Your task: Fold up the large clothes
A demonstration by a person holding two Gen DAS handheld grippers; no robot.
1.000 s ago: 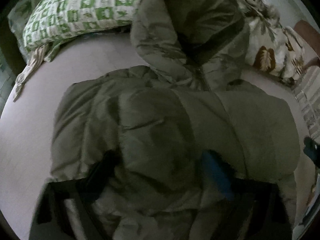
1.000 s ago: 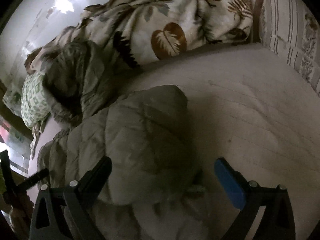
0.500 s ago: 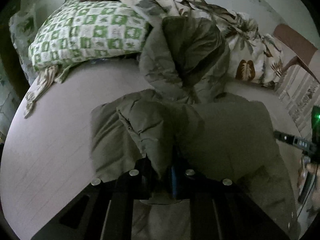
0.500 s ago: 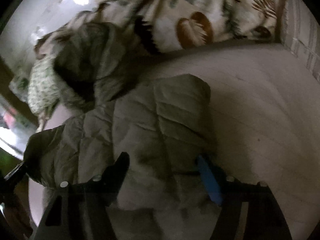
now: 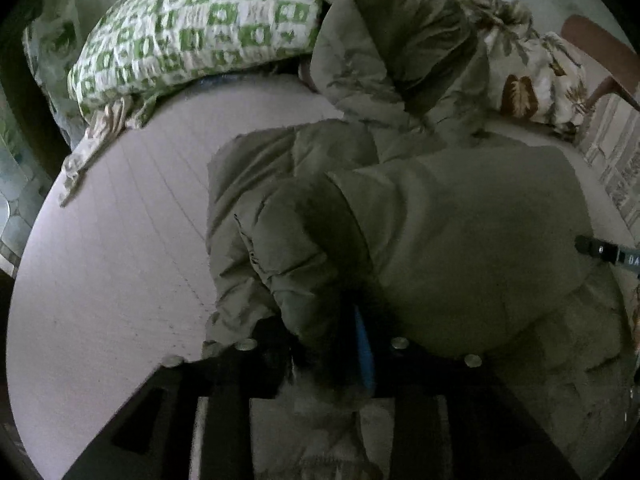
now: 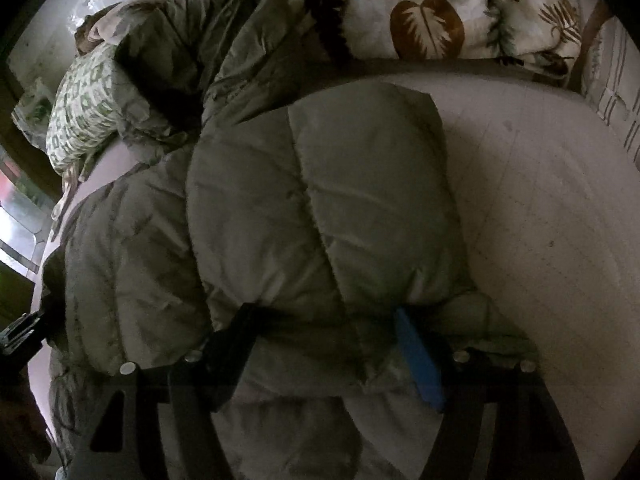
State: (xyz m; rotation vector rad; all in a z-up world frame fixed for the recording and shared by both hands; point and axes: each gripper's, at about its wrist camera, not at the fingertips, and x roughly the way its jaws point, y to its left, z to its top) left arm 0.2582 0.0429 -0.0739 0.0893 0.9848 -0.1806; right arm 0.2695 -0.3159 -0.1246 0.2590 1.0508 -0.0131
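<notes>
An olive padded jacket (image 5: 460, 232) is spread across the bed (image 5: 120, 260), hood toward the pillows (image 5: 192, 28) at the head edge. A bunched fold is clamped by the left gripper (image 5: 324, 336). Fabric is straddled by the right gripper (image 6: 324, 340); a firm pinch apparently cannot be confirmed in the dim view.
</notes>
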